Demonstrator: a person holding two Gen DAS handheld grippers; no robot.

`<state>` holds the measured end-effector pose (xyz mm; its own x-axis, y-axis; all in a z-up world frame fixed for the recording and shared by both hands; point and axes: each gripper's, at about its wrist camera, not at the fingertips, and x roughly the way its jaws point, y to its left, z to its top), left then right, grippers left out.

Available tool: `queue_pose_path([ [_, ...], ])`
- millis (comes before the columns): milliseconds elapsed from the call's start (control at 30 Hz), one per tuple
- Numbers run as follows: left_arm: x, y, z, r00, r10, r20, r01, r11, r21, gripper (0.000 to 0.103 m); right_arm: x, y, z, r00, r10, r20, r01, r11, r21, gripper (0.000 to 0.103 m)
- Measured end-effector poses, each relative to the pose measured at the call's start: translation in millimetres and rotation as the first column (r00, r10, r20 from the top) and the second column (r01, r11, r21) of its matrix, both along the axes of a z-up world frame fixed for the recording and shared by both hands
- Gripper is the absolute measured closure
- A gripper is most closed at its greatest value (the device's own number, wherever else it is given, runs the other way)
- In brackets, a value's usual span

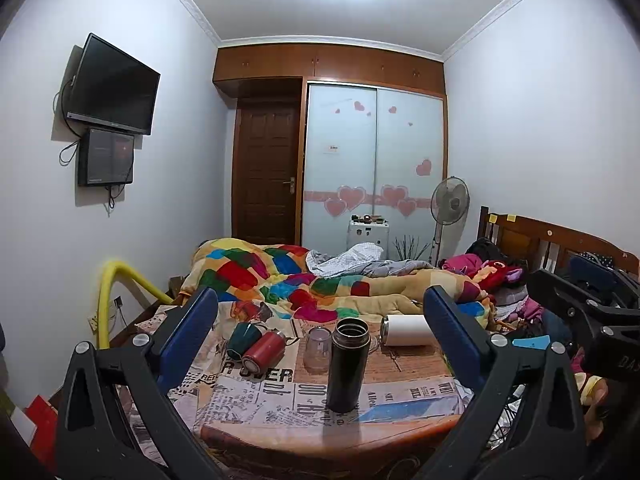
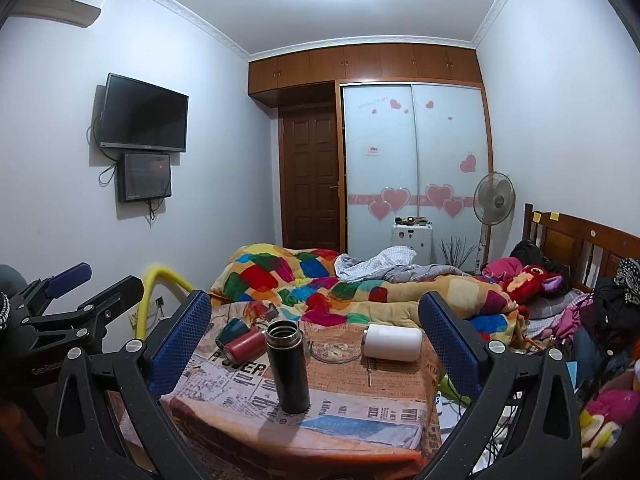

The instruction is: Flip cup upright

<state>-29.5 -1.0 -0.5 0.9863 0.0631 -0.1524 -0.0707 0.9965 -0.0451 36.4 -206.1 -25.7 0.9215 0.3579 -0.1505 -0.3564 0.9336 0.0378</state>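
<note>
A black flask stands upright and open-topped on the small newspaper-print table; it also shows in the right wrist view. A red cup and a dark green cup lie on their sides at the back left. A white cup lies on its side at the back right. A clear glass stands mouth-down behind the flask. My left gripper and right gripper are both open and empty, held short of the table.
A glass ashtray sits mid-table. A bed with a colourful quilt lies behind the table. A yellow tube stands at the left. Clothes and toys pile up at the right. The other gripper shows at the right edge.
</note>
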Motion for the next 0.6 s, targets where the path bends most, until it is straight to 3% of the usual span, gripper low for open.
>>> queue_pose_path([
  [600, 4.3, 1.0, -6.5, 1.0, -0.007, -0.014, 0.007, 1.0, 0.001, 0.0, 1.2, 0.2, -2.5, 1.0, 0.004, -0.015, -0.004, 1.0, -0.005, 0.0],
])
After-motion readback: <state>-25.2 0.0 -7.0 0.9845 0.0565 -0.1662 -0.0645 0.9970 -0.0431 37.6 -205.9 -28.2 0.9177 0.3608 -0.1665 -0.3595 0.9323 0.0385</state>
